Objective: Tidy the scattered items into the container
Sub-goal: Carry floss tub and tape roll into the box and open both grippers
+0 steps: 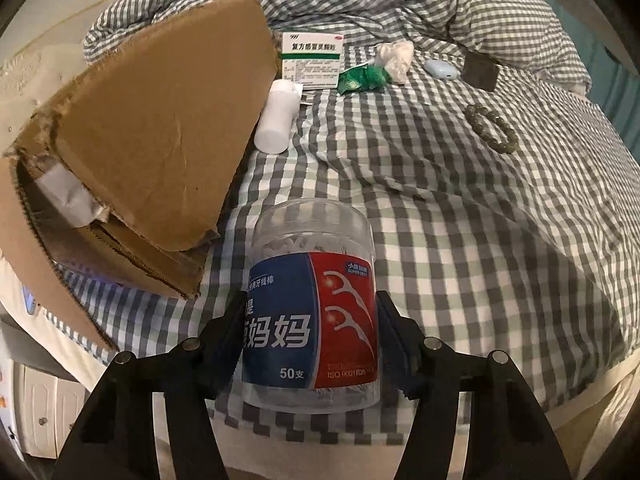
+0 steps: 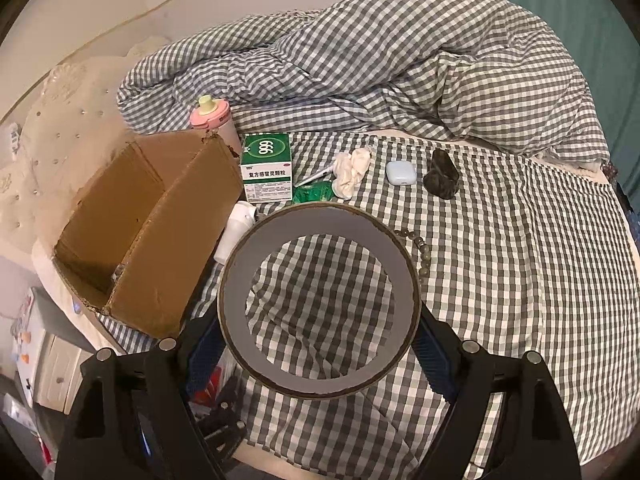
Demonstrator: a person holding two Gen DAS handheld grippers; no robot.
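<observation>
A clear jar of floss picks (image 1: 312, 264) with a blue and red label stands upright on the checked bed sheet. My left gripper (image 1: 309, 300) is shut on it, one pad against each side. The open cardboard box (image 1: 160, 128) lies just left of the jar, with a torn flap leaning over its opening. My right gripper (image 2: 318, 316) is shut on a wide roll of tape (image 2: 320, 220) and holds it above the sheet, with the checks visible through the ring. The box (image 2: 160, 216) sits to the left of the roll.
Loose on the sheet are a green-and-white medicine box (image 2: 267, 172), white bottle (image 2: 236, 232), green wrapper (image 1: 360, 78), crumpled tissue (image 2: 352, 172), earbud case (image 2: 400, 172), dark stone (image 2: 442, 178) and bead bracelet (image 1: 492, 128). A pink bottle (image 2: 212, 120) stands behind the box. A bunched duvet (image 2: 400, 60) fills the back.
</observation>
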